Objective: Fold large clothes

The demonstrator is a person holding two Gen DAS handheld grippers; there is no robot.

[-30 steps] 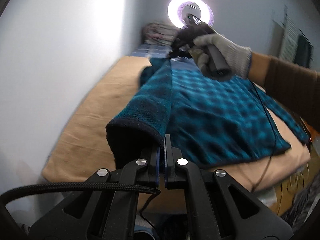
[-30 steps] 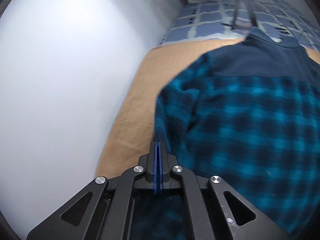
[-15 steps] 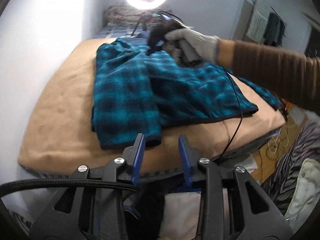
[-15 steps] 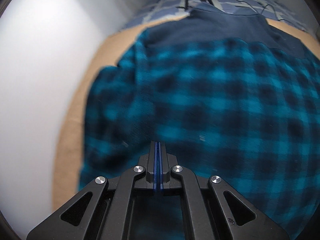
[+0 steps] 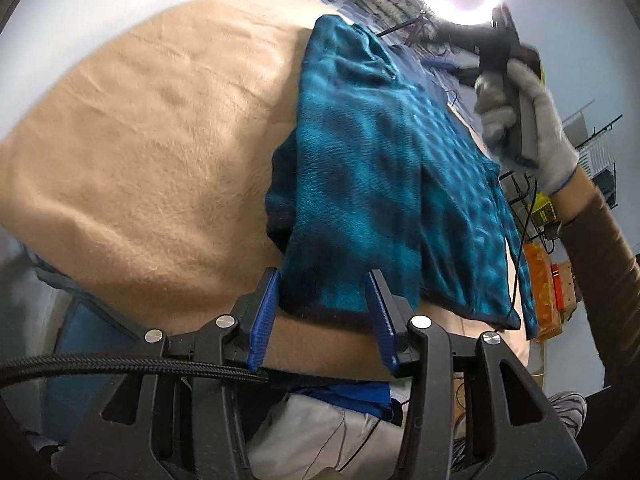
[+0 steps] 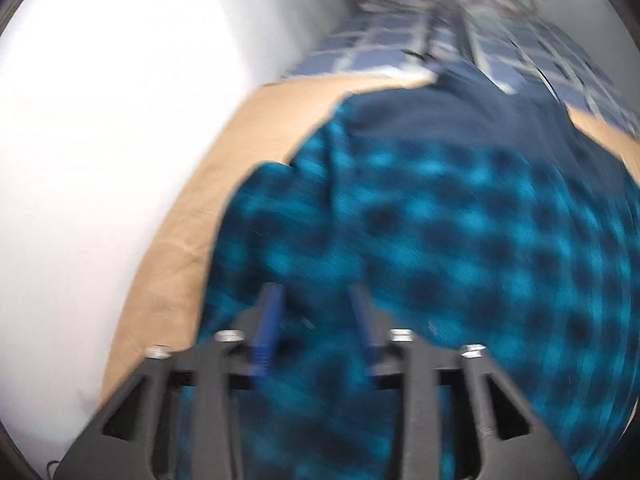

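Gloved hand (image 5: 520, 120) — left view only

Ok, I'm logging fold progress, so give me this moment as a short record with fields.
garment: teal plaid fleece jacket, one side folded over its middle
surface: tan blanket on a bed
left tool: jaws opening, nothing pinched, at the jacket's near hem
right tool: jaws opening, over the plaid, view blurred
gloved hand: holds the right tool's handle

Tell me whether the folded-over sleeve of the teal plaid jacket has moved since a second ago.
Yes. The sleeve has dropped out of the left gripper, whose jaws are opening, and lies flat over the jacket on the tan blanket.
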